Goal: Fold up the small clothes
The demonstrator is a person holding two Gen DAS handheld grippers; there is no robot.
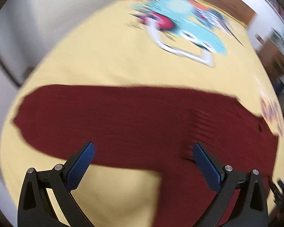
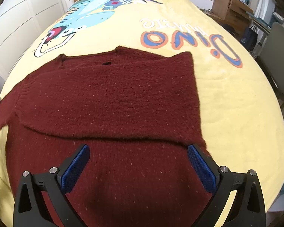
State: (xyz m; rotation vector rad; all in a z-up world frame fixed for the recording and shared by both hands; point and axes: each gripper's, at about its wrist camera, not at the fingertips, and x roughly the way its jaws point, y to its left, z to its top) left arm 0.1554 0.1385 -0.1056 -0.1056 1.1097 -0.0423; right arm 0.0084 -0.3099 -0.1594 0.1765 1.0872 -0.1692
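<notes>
While the dark red knitted sweater (image 2: 108, 94) lies spread on the yellow dinosaur-print bedspread (image 2: 227, 98) with one sleeve folded across its body, the left gripper (image 1: 143, 160) and the right gripper (image 2: 138, 162) hover above it, jaws spread wide and empty, though the left view is motion-blurred.

Left wrist view is strongly motion-blurred everywhere; right wrist view is sharp. Light is soft, even and bright, with weak shadows. Fisheye bends both pictures at dark edges.

Black jaws, blue textured pads (image 2: 200, 168)
</notes>
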